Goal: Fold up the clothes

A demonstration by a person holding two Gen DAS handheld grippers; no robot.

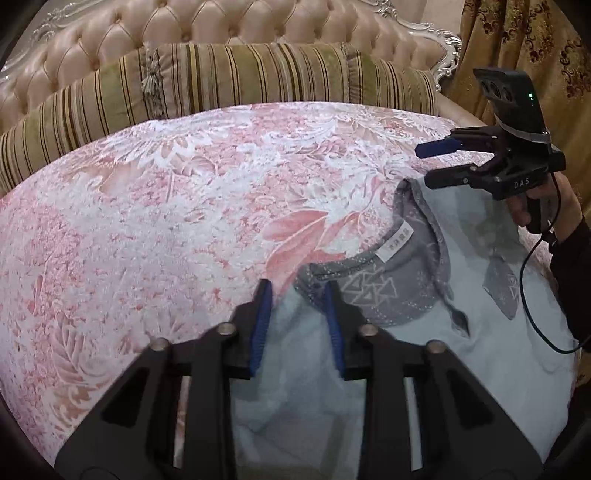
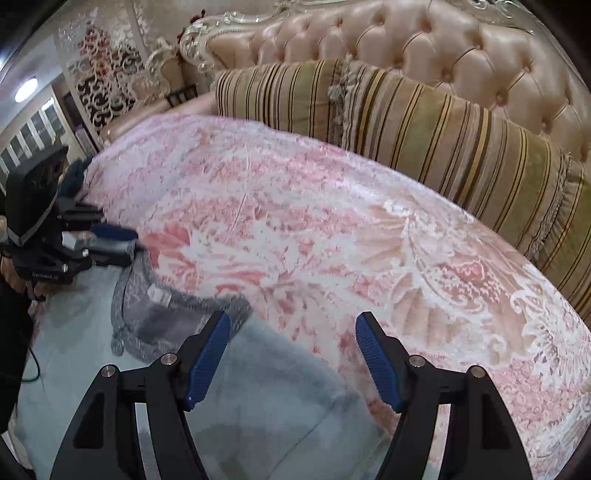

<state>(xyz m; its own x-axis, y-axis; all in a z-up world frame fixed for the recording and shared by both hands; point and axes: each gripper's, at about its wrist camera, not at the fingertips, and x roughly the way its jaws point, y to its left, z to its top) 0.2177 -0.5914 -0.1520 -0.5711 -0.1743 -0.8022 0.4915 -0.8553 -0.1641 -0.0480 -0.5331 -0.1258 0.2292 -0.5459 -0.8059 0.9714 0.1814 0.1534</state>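
Note:
A light blue fleece top (image 1: 480,354) with a grey patterned collar (image 1: 388,291) and a white neck label (image 1: 397,242) lies flat on the pink floral bedspread (image 1: 166,221). My left gripper (image 1: 296,286) is open, its blue pads (image 1: 260,325) straddling the shoulder edge beside the collar. My right gripper (image 1: 424,166), held by a hand, hovers open just beyond the far shoulder. In the right wrist view my right gripper (image 2: 293,321) stands wide open over the top (image 2: 258,398) near its edge. My left gripper (image 2: 131,245) sits at the collar (image 2: 177,314).
A striped bolster pillow (image 1: 240,77) lies along the tufted headboard (image 1: 221,22) behind the bedspread. A patterned curtain (image 1: 535,37) hangs at the right. A black cable (image 1: 528,295) trails from the right gripper over the top. The bed edge (image 2: 110,140) lies far left.

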